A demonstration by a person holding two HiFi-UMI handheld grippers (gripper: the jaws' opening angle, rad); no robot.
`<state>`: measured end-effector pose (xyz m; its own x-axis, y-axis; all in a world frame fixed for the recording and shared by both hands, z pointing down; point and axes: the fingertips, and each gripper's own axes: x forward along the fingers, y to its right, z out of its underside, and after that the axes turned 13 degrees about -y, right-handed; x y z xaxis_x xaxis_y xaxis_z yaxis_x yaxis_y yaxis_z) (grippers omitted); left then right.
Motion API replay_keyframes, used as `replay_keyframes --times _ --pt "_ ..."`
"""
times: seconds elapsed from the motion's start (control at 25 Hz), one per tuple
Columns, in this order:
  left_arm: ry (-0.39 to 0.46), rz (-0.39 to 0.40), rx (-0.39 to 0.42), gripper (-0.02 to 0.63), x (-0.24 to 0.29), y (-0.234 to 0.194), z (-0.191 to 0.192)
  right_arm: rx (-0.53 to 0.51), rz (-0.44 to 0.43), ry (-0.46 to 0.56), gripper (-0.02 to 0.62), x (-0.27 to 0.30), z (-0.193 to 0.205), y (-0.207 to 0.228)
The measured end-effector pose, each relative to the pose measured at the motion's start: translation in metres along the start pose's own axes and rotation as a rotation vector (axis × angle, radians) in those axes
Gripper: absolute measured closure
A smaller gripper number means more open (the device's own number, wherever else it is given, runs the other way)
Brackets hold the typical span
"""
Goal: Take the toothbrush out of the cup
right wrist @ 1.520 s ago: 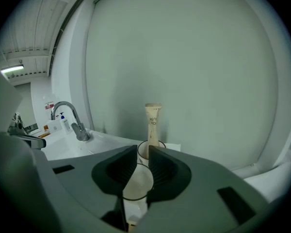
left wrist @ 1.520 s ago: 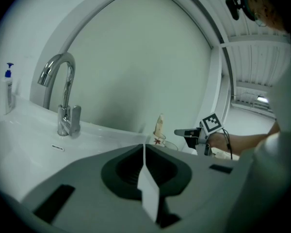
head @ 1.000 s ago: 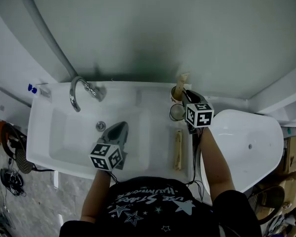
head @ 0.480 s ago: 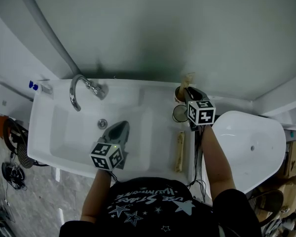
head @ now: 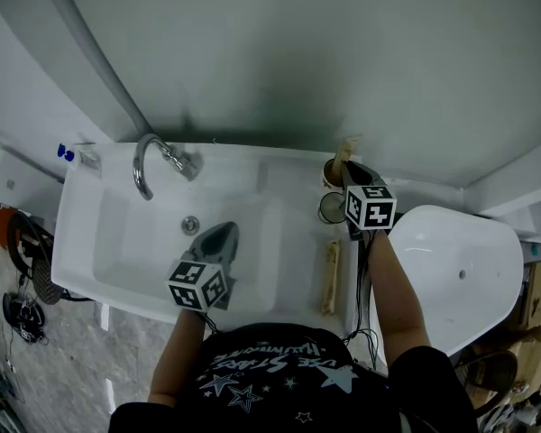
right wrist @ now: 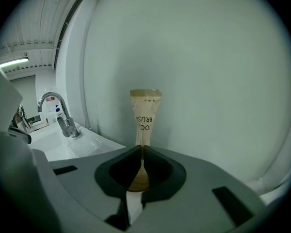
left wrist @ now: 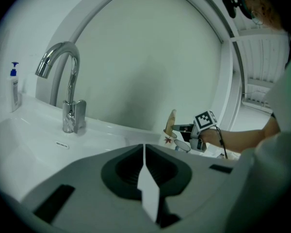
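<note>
A toothbrush (head: pixel 345 149) in a tan paper pack stands upright in a cup (head: pixel 330 175) at the sink's back right corner. My right gripper (head: pixel 347 171) reaches over the cup, its jaws closing with the pack's lower part pinched between them. In the right gripper view the toothbrush (right wrist: pixel 144 116) rises from the right gripper (right wrist: pixel 142 152). My left gripper (head: pixel 218 237) hovers over the basin, shut and empty. The left gripper (left wrist: pixel 144 148) view shows the toothbrush (left wrist: pixel 170 123) and the right gripper (left wrist: pixel 185 128) far off.
A clear glass (head: pixel 330 207) stands just in front of the cup. Another tan pack (head: pixel 328 276) lies on the sink's right ledge. The faucet (head: pixel 153 158) is at the back left, a blue-capped bottle (head: pixel 65 153) beyond it. A white toilet (head: pixel 451 269) is right of the sink (head: pixel 90 242).
The right gripper's jaws have drawn in around the toothbrush pack above the cup. The head view has shifted a little. The left gripper stays where it was.
</note>
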<state>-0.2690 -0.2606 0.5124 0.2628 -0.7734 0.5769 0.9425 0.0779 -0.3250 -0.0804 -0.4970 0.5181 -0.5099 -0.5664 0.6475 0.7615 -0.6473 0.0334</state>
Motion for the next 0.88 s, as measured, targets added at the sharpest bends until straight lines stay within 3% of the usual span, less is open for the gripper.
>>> replay_keyframes --times 0.52,0.88 --pt "0.045 0.013 0.031 0.581 -0.014 0.005 -0.007 -0.042 0.036 0.107 0.572 -0.036 -0.032 -0.01" --pt "0.065 0.046 0.053 0.581 -0.03 0.017 -0.003 -0.01 0.027 0.225 0.572 -0.088 -0.056 -0.028"
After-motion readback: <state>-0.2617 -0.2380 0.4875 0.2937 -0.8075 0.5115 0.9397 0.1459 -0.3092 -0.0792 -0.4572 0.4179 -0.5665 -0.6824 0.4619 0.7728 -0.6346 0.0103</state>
